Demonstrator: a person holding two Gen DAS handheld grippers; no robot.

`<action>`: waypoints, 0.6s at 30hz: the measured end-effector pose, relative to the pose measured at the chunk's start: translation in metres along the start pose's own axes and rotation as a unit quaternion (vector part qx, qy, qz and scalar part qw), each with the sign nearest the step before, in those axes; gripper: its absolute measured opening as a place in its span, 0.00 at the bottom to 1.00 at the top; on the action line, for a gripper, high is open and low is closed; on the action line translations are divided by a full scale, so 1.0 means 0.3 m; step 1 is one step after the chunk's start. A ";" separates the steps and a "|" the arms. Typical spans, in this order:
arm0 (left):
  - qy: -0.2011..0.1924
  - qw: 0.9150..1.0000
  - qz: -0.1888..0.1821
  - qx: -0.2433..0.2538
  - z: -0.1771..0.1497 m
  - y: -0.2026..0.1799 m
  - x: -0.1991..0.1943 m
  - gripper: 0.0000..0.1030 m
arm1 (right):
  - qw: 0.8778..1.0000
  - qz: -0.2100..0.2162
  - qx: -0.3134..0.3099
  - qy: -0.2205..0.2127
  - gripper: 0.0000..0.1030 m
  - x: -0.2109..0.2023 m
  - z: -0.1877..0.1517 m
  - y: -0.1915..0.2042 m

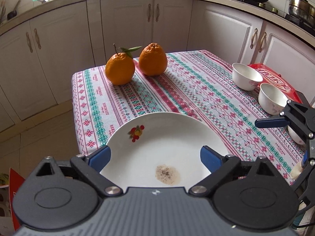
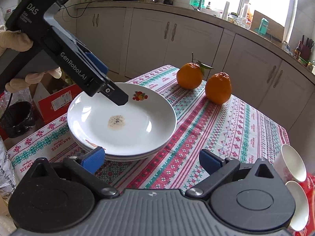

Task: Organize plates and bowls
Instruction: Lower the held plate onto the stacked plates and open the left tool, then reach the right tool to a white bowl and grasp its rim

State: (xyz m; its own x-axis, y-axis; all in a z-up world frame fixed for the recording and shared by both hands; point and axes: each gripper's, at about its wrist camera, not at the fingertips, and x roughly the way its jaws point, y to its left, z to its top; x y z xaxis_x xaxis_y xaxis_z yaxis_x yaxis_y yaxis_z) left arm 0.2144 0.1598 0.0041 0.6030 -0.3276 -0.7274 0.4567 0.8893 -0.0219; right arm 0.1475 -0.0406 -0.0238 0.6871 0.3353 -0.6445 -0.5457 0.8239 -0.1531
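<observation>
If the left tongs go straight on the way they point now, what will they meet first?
Most likely the top plate of the stack. The left tongs stand open above it, tilted down toward its dirty middle. How high they hover above it is unclear.

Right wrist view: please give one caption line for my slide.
Left gripper open above stacked plates on patterned cloth; two oranges behind, two bowls at right.
</observation>
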 end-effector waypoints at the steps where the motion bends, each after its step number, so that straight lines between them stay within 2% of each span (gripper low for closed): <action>1: -0.010 1.000 0.003 0.010 -0.001 -0.026 -0.009 0.95 | 1.000 -0.006 0.005 -0.001 1.00 -0.011 -0.004 -0.011; 7: -0.070 0.995 0.008 0.064 -0.026 -0.199 -0.053 0.99 | 0.999 -0.043 0.028 -0.009 1.00 -0.101 -0.051 -0.093; 12: -0.072 0.993 -0.016 0.098 -0.066 -0.360 -0.039 0.99 | 0.995 -0.087 0.051 -0.012 1.00 -0.213 -0.136 -0.187; 18: -0.094 0.988 -0.049 0.111 -0.103 -0.558 -0.002 0.99 | 0.984 -0.140 0.106 -0.014 1.00 -0.360 -0.277 -0.338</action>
State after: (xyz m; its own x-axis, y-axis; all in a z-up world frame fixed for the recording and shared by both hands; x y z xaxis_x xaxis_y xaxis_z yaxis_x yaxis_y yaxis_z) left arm 0.1174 0.0211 -0.0130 0.6498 -0.4815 -0.5881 0.6395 0.7646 0.0805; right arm 0.0889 -0.1984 -0.0010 0.8110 0.0921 -0.5778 -0.2226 0.9618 -0.1591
